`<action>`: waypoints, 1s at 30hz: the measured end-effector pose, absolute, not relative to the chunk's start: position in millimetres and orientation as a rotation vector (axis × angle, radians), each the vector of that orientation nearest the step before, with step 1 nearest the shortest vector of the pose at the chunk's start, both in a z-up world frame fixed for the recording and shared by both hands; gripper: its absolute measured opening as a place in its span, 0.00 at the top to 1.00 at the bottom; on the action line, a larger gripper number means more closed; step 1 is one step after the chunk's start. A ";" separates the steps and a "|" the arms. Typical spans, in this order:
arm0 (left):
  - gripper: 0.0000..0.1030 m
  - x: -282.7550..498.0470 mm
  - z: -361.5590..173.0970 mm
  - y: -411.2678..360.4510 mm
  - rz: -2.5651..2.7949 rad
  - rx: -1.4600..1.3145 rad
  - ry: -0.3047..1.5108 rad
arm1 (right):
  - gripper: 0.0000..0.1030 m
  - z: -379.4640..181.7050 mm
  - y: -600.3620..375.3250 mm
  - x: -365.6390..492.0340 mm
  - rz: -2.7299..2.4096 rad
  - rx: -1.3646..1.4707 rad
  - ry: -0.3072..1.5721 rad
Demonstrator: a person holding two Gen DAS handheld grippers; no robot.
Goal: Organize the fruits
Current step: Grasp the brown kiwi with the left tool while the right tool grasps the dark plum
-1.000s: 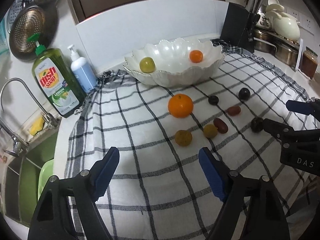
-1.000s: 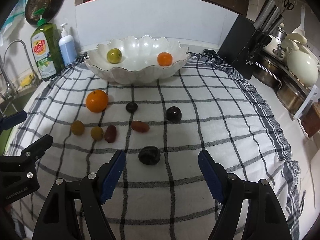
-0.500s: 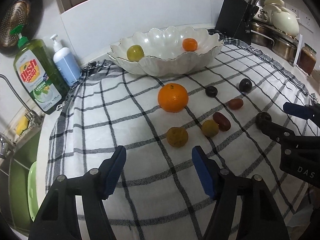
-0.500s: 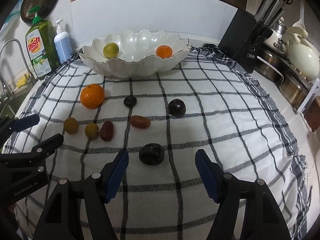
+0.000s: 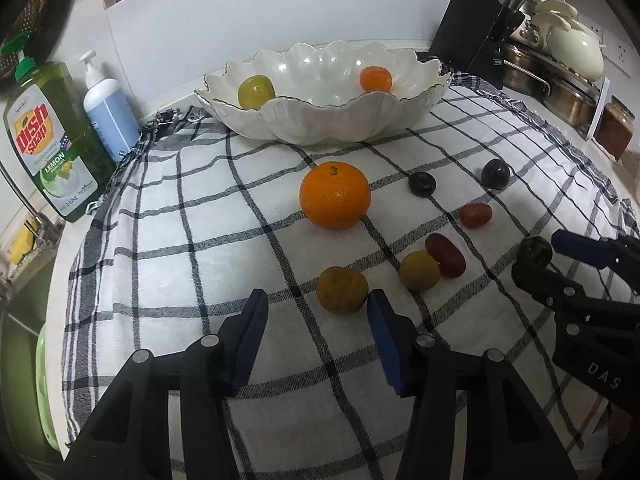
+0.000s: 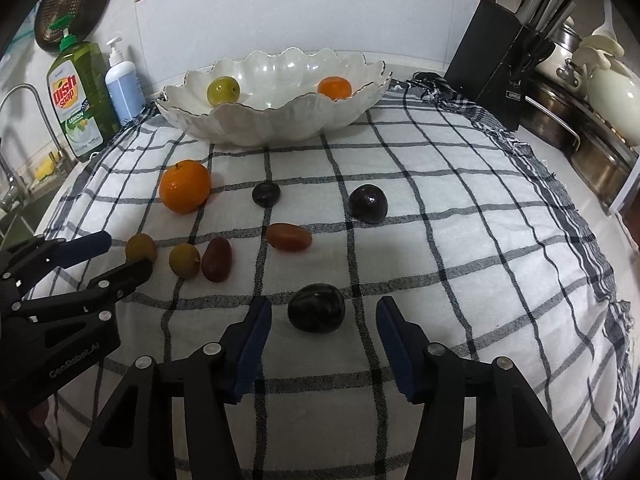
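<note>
Approaching fruit, both claws spread wide, holding nothing. Left claw [image 5: 318, 316] frames brownish fruit [image 5: 342, 290] on cloth [image 5: 180, 240]; right claw [image 6: 324, 326] frames dark plum [image 6: 317, 308]. Bowl [image 5: 320, 124] behind holds two fruits; rest loose on cloth. Risks: round fruit rolls off pad [image 5: 384, 336] on closing; soft cloth bunches; claws near, may collide.

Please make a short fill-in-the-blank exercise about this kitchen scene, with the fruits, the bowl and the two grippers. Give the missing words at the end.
1. The white bowl holds ____ fruits.
2. The left gripper is open in front of a small ____ fruit.
3. The right gripper is open around a ____ plum.
4. The fruits outside the bowl lie on a ____ cloth.

Missing words: two; brownish-yellow; dark; checked
</note>
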State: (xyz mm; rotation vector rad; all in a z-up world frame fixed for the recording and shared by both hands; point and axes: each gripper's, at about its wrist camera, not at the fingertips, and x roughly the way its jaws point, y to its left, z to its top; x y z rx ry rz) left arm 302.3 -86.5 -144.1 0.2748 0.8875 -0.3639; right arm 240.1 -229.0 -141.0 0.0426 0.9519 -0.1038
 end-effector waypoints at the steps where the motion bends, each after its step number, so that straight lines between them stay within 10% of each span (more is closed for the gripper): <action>1: 0.53 303.4 -144.0 -87.4 -0.368 0.270 0.889 | 0.48 -141.6 -229.0 240.8 -0.103 0.043 0.954; 11: 0.72 308.9 -147.3 -94.8 -0.412 0.257 0.917 | 0.63 -145.1 -229.9 245.2 -0.082 0.065 0.971; 30: 0.73 294.7 -124.3 -88.5 -0.370 0.222 0.872 | 0.71 -123.1 -227.2 241.8 -0.030 0.069 0.909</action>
